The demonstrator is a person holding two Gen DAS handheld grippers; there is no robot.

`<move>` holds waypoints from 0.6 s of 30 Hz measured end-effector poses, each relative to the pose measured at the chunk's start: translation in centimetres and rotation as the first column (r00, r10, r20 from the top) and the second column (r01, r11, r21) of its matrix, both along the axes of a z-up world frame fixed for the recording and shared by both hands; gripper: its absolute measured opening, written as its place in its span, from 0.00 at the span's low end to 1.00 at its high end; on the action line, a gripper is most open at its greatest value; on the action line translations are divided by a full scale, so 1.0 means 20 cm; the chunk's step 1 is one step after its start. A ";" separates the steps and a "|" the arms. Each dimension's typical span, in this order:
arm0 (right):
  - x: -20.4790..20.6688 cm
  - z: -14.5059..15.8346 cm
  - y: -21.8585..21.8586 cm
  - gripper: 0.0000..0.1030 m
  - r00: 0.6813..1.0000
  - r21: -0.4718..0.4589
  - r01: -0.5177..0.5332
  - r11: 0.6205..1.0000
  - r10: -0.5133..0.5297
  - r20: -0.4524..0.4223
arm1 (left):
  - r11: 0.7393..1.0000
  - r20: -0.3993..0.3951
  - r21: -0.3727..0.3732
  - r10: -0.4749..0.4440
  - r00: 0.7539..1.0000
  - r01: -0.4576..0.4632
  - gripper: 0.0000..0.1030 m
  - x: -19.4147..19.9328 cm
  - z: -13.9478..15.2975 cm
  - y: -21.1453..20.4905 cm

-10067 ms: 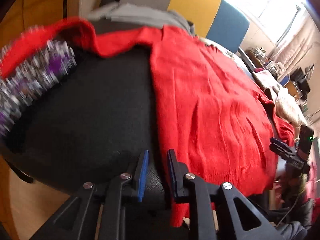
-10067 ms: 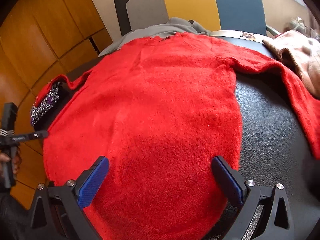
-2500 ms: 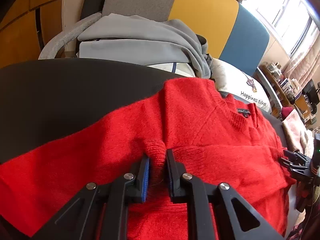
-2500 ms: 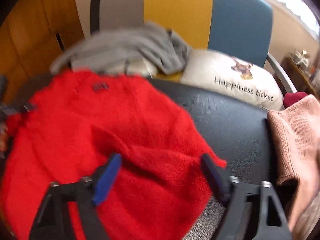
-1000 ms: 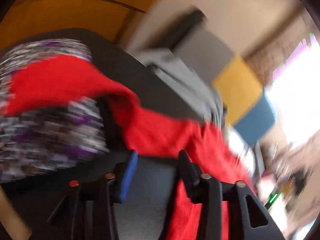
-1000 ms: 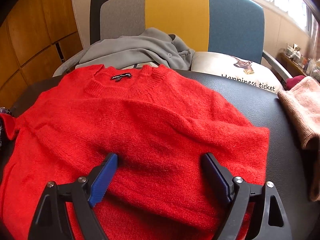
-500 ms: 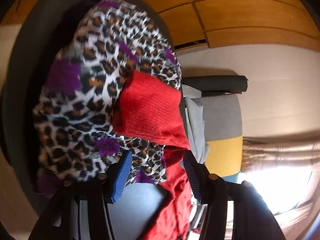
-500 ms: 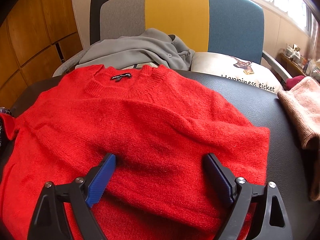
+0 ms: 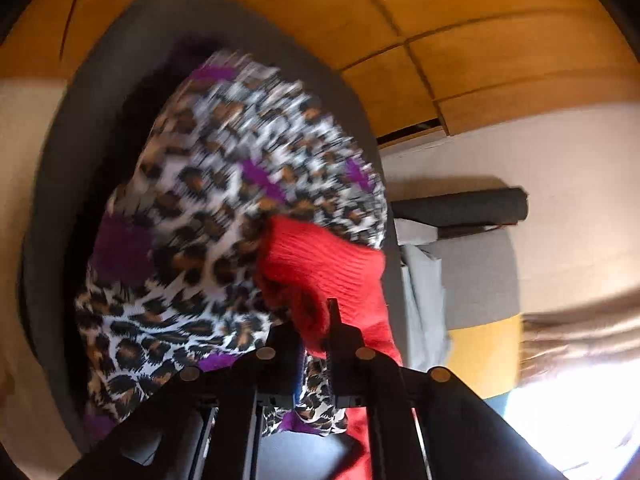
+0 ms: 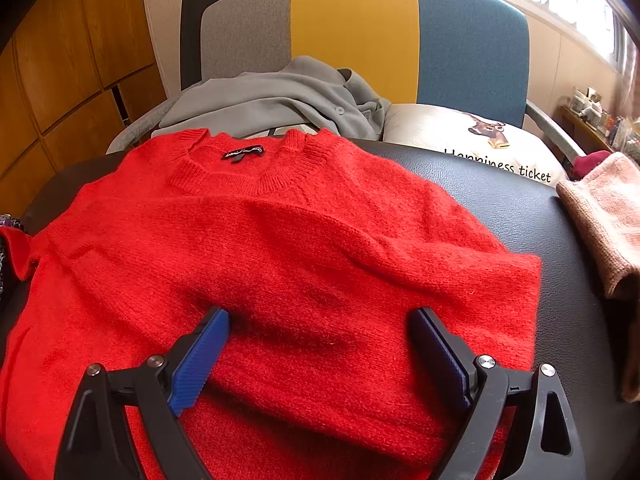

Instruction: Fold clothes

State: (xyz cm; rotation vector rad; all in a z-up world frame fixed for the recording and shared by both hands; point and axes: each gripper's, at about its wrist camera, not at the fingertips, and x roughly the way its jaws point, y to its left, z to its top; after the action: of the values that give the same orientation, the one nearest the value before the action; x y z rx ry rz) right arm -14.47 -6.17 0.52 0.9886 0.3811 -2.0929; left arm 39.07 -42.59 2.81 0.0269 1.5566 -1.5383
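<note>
Since before, left gripper jaws are closing on the red sweater cuff.

leopard-print garment blurred; red sweater hem perhaps cut off

My right gripper has black angular arms, ribbed blue pads and silver screws. My left gripper looks alike, its blue pad barely visible, possibly hidden beside the red sleeve.
</note>
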 end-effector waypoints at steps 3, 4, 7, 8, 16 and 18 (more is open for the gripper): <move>0.00 0.00 0.00 0.91 1.000 -0.002 -0.002 1.000 0.002 0.001 | 0.990 0.067 -0.127 -0.058 0.996 0.066 0.07 -0.12 0.18 0.02; 0.00 0.00 0.00 0.92 1.000 -0.001 -0.003 1.000 0.003 0.001 | 0.980 0.077 -0.165 -0.097 0.992 0.109 0.07 -0.20 0.24 0.03; 0.00 0.00 0.00 0.92 1.000 0.001 -0.004 1.000 0.004 0.000 | 0.931 0.116 -0.275 -0.216 0.970 0.240 0.07 -0.43 0.41 0.05; 0.00 0.00 0.00 0.93 1.000 0.000 -0.004 1.000 0.004 0.001 | 0.907 0.125 -0.302 -0.267 0.956 0.292 0.07 -0.53 0.46 0.06; 0.00 0.00 0.00 0.94 1.000 -0.009 -0.009 1.000 0.009 0.008 | 0.614 0.244 -0.373 -0.659 0.712 0.696 0.07 -1.50 0.58 0.41; 0.00 0.00 0.00 0.95 1.000 -0.011 -0.010 1.000 0.010 0.010 | 0.526 0.284 -0.350 -0.729 0.623 0.775 0.07 -1.72 0.51 0.56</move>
State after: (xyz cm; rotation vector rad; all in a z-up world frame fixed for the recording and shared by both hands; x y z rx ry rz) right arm -14.45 -6.27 0.43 0.9889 0.3683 -2.0777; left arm 4.67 -31.46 13.08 0.5987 1.0876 -2.5197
